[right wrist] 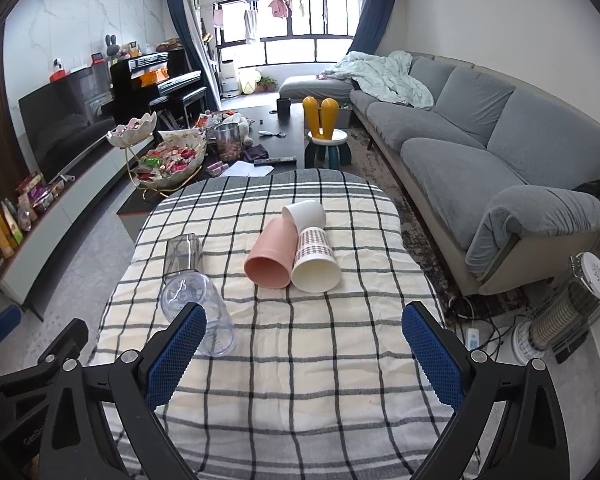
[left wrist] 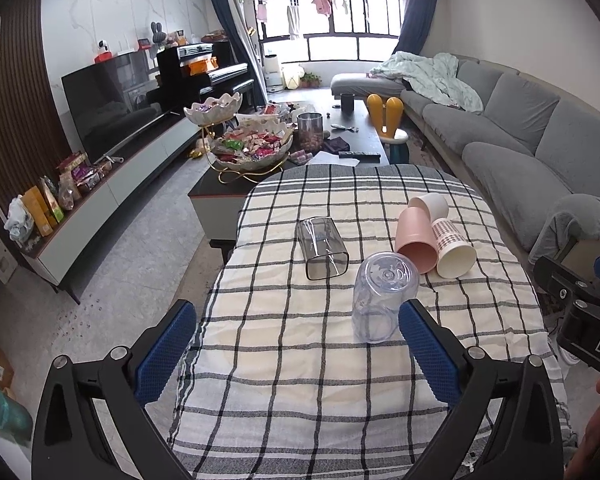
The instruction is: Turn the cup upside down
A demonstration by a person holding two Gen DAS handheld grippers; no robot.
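Note:
A clear round plastic cup (left wrist: 380, 296) stands upside down on the checked tablecloth (left wrist: 300, 360), its base up; it also shows in the right wrist view (right wrist: 198, 308). A clear square cup (left wrist: 322, 248) lies on its side behind it. A pink cup (left wrist: 414, 238), a patterned cup (left wrist: 454, 248) and a white cup (left wrist: 430, 204) lie on their sides together at the right. My left gripper (left wrist: 296, 344) is open and empty, its right finger just beside the round cup. My right gripper (right wrist: 304, 348) is open and empty above the cloth, in front of the pink cup (right wrist: 272, 256).
A dark coffee table (left wrist: 364, 136) with snack bowls and a jar stands beyond the table. A grey sofa (right wrist: 500, 152) runs along the right. A TV cabinet (left wrist: 112, 184) lines the left wall. A heater (right wrist: 568, 312) and cables sit on the floor at right.

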